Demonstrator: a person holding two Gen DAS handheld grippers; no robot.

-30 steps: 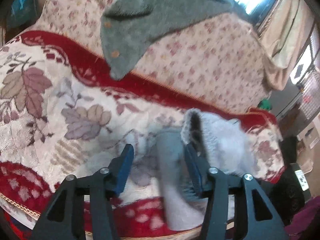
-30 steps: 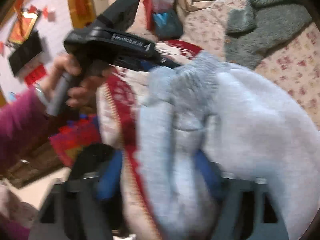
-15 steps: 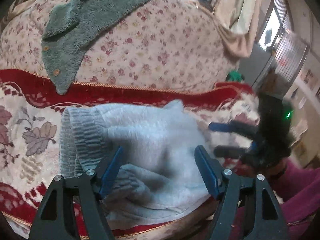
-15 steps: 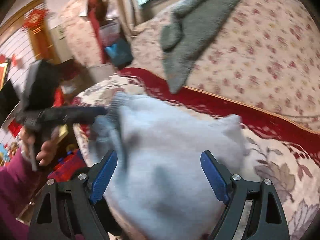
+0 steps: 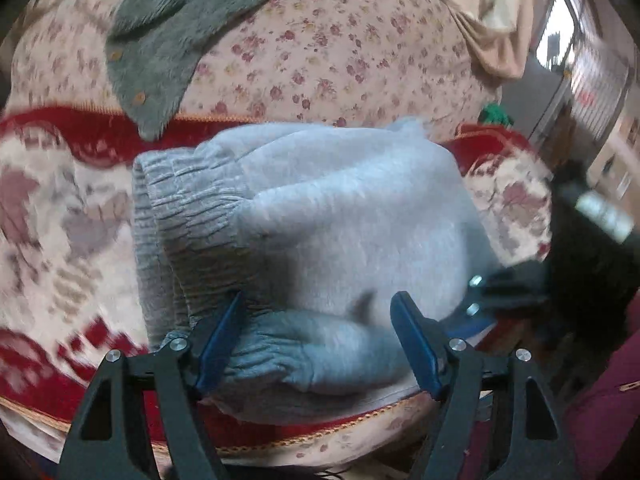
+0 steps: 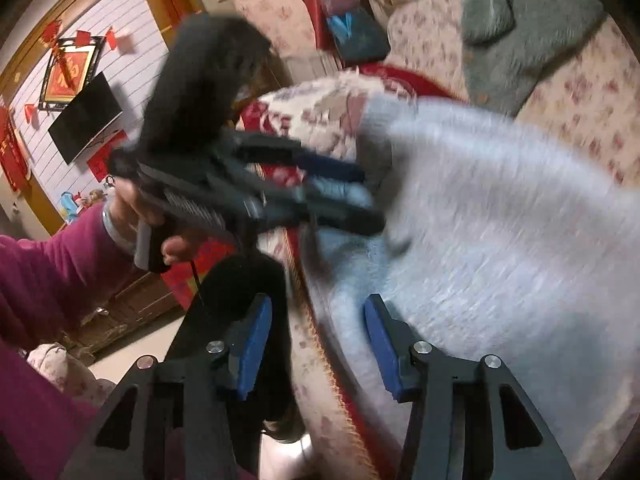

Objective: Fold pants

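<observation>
My left gripper (image 5: 316, 340) black-framed, blue pads, silver screws, my right gripper (image 6: 318, 344) alike, my left hand (image 6: 136, 212) bare-skinned, magenta sleeve (image 6: 52, 268), pale wristband.

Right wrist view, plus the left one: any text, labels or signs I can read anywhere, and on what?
Nothing can be quoted with confidence.
Red framed wall plaque: one large gold character, too blurred to read.
Red paper decorations on the wall: markings too small to read.
Body of the left tongs: motion-blurred, no label legible.
Right tongs in the left wrist view: a pale smeared patch on the body, unreadable.
Grey pants: no tag or print visible.
</observation>
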